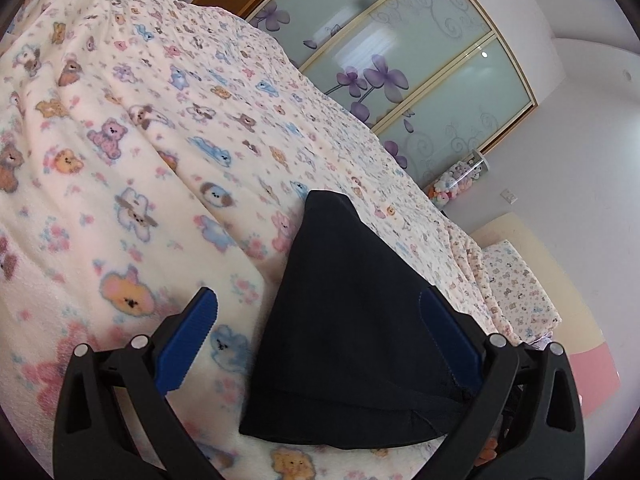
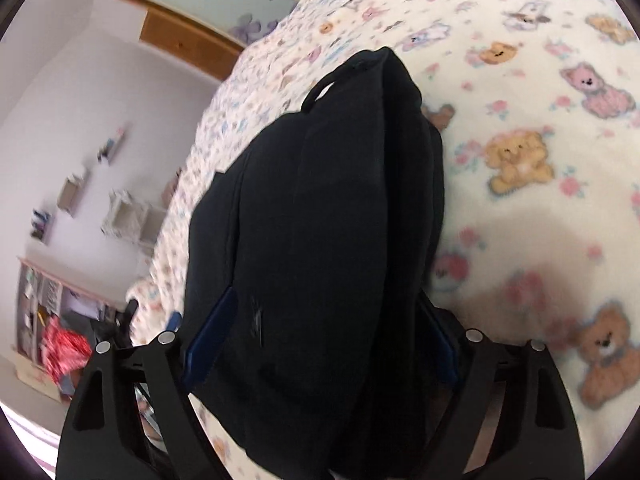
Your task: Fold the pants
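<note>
The dark navy pants (image 1: 344, 320) lie folded into a thick stack on the teddy-bear blanket (image 1: 132, 152). My left gripper (image 1: 318, 292) is open. Its left pad (image 1: 192, 344) is bare over the blanket, and the edge of the pants covers part of its right pad (image 1: 452, 340). In the right wrist view the pants (image 2: 320, 208) fill the whole gap of my right gripper (image 2: 328, 294). The fabric lies against the left pad (image 2: 210, 338) and hides most of the right one. A belt loop or waistband edge shows at the far end of the bundle.
The bed runs far ahead under the patterned blanket (image 2: 540, 208). Sliding wardrobe doors with purple flowers (image 1: 400, 72) stand beyond it. A pillow (image 1: 516, 288) lies at the right of the bed. Shelves and clutter (image 2: 60, 312) stand at the left of the right wrist view.
</note>
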{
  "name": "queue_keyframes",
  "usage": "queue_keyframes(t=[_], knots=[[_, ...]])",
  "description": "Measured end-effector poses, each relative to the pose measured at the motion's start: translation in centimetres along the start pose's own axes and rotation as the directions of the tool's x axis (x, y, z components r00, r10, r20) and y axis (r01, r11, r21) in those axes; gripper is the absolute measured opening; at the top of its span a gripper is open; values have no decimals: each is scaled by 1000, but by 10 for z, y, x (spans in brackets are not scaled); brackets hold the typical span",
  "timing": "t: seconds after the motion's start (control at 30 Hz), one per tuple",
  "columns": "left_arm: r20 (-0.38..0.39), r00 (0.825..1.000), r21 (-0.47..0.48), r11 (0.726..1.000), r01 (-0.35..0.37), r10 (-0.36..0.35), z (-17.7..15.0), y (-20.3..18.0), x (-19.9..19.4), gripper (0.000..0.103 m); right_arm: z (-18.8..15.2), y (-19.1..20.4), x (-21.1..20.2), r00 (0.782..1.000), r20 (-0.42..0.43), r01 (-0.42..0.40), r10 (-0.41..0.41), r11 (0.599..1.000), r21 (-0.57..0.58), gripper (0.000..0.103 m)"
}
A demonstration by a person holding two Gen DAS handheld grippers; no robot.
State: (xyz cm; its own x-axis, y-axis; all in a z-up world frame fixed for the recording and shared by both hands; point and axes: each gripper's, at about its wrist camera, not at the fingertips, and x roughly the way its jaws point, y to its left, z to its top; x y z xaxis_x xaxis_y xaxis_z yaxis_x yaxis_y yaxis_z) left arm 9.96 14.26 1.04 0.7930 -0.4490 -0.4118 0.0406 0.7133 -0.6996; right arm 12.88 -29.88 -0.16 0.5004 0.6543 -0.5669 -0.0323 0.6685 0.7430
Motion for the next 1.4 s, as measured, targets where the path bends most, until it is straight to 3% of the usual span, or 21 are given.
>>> queue_keyframes(t=[0.07,0.13,0.17,0.27,0.3,0.33,0.4,0.47,0.5,0.6,0.67,0.77,0.83,0.9,1.07,1.17,1.23,1.33,1.4], knots=[[-38,998,-35,999,39,-40,6,2,1,101,-2,-1,-2,1000,21,1,-1,1000,-11,55],[-88,991,-77,992,98,-105,17,4,3,101,-6,-15,-8,995,49,-93,92,995,30,44],[-105,987,-90,989,114,-123,23,5,4,101,-7,-20,-9,990,58,-131,128,990,45,43],[-171,983,-16,998,67,-69,47,-4,7,101,-14,-28,-9,980,87,-183,180,983,34,43],[-217,974,5,998,68,-65,56,-8,12,101,-15,-29,-9,978,90,-192,188,981,28,43],[-259,961,-2,995,97,-94,61,-10,17,101,-16,-30,-10,976,92,-202,199,979,26,43],[-372,910,-47,983,178,-183,68,-16,34,101,-17,-33,-9,970,96,-228,225,973,25,43],[-452,869,-70,979,193,-203,70,-21,53,101,-18,-34,-8,965,99,-247,244,969,26,43],[-504,844,-66,982,176,-185,70,-22,67,101,-19,-34,-7,963,99,-252,249,967,24,43],[-588,806,-42,998,54,-68,69,-13,100,100,-16,-32,-3,962,100,-258,254,966,20,43],[-634,770,-60,998,36,-66,67,-7,119,98,-16,-28,-2,960,100,-265,262,964,22,43],[-708,702,-66,997,47,-80,56,-8,143,89,-14,-32,-3,957,99,-276,273,961,22,44],[-723,686,-47,997,61,-76,53,-13,150,87,-14,-33,-3,955,98,-281,278,959,21,44],[-727,682,-21,995,98,-83,51,-21,150,87,-15,-41,-8,954,98,-285,282,958,19,44],[-695,710,10,987,162,-110,54,-28,136,78,-14,-46,-9,953,98,-291,287,957,20,44],[-672,737,41,990,136,-74,52,-29,131,59,-16,-43,-11,954,104,-284,281,959,13,43],[-653,758,93,992,79,1,52,-28,128,24,-16,-41,-14,953,110,-284,281,959,11,42],[-624,781,84,994,66,1,50,-26,120,18,-15,-38,-17,953,121,-283,279,959,16,40],[-604,796,129,990,53,36,48,-35,116,17,-16,-35,-20,949,132,-290,286,957,13,40]])
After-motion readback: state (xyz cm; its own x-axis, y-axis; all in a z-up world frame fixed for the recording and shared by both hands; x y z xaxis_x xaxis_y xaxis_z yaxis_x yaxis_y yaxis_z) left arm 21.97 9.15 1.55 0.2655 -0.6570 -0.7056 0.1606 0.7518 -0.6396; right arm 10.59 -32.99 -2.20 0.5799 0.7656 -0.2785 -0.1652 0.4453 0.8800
